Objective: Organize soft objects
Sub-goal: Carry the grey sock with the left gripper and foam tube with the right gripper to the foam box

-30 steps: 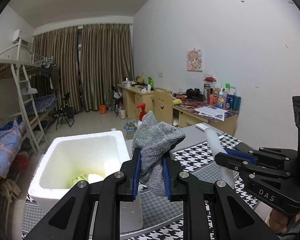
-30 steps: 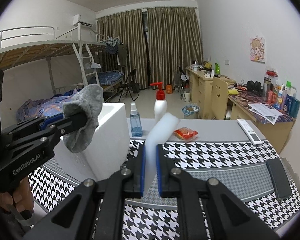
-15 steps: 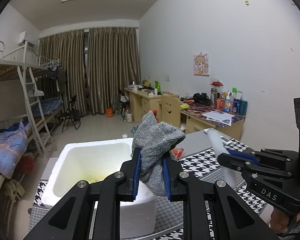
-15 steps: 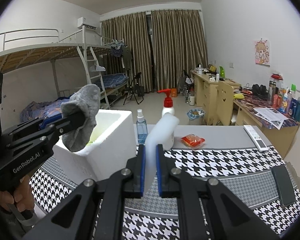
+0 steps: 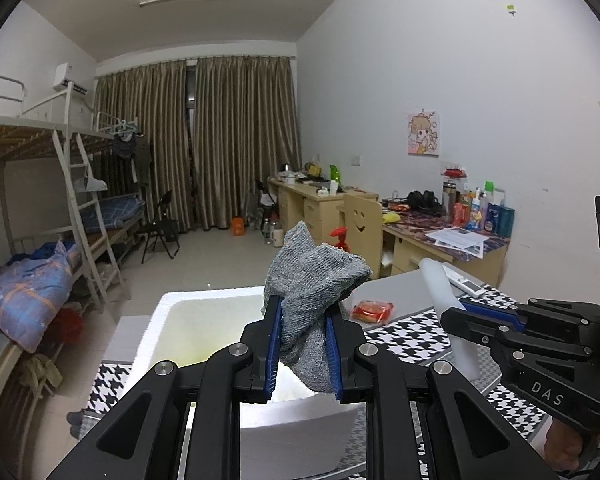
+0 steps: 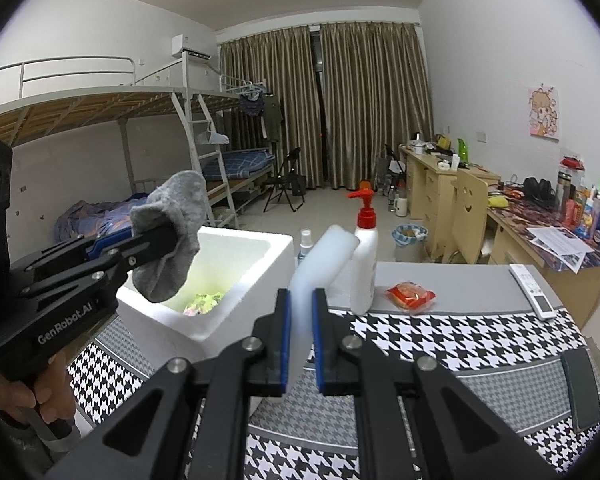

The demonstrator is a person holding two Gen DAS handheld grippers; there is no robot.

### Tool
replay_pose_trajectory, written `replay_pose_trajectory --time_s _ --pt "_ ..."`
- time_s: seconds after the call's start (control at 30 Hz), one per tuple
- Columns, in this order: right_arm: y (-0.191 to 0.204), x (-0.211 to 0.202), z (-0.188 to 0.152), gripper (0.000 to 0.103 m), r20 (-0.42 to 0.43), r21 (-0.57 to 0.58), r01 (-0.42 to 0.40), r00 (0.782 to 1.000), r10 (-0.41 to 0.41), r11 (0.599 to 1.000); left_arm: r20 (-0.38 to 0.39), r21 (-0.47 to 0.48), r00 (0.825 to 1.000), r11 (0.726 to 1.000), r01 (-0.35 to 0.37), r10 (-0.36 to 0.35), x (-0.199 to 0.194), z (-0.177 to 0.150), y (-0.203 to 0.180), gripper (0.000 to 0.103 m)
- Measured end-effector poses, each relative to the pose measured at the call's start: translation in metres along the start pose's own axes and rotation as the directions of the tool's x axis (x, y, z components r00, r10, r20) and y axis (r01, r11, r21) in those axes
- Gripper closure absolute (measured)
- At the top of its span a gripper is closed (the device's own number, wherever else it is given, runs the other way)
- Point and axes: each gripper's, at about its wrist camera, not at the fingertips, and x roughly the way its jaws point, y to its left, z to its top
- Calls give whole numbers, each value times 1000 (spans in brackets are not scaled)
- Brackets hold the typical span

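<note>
Two soft things are held up in the air: a crumpled grey knitted sock (image 5: 314,304) pinched between the blue pads of the left gripper (image 5: 302,344), and a white foam block (image 6: 314,280) squeezed between the pads of the right gripper (image 6: 302,344). From the right wrist view, the sock hangs over the near left rim of an open white styrofoam box (image 6: 236,280), which has something pale green and pink at its bottom. Just right of the box stand a small clear spray bottle (image 6: 305,242) and a white pump bottle with a red top (image 6: 364,260), with a red snack packet (image 6: 411,295) beside them on the grey table with its black-and-white houndstooth cloth (image 6: 440,340).
</note>
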Motion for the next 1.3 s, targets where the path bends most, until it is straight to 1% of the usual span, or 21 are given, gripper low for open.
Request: replay_pose_trajectory --time_s 0.4,1.03,1.3 --pt "15 14 13 90 -9 -21 -47 999 47 999 5 -12 999 999 -43 43 0 2 15 82" --pt "42 32 23 90 -29 -63 -122 992 121 990 6 -35 993 993 -116 116 -5 2 45 82" --pt "52 45 27 90 -59 -74 -160 986 156 984 4 -47 990 989 -143 143 -8 0 54 82"
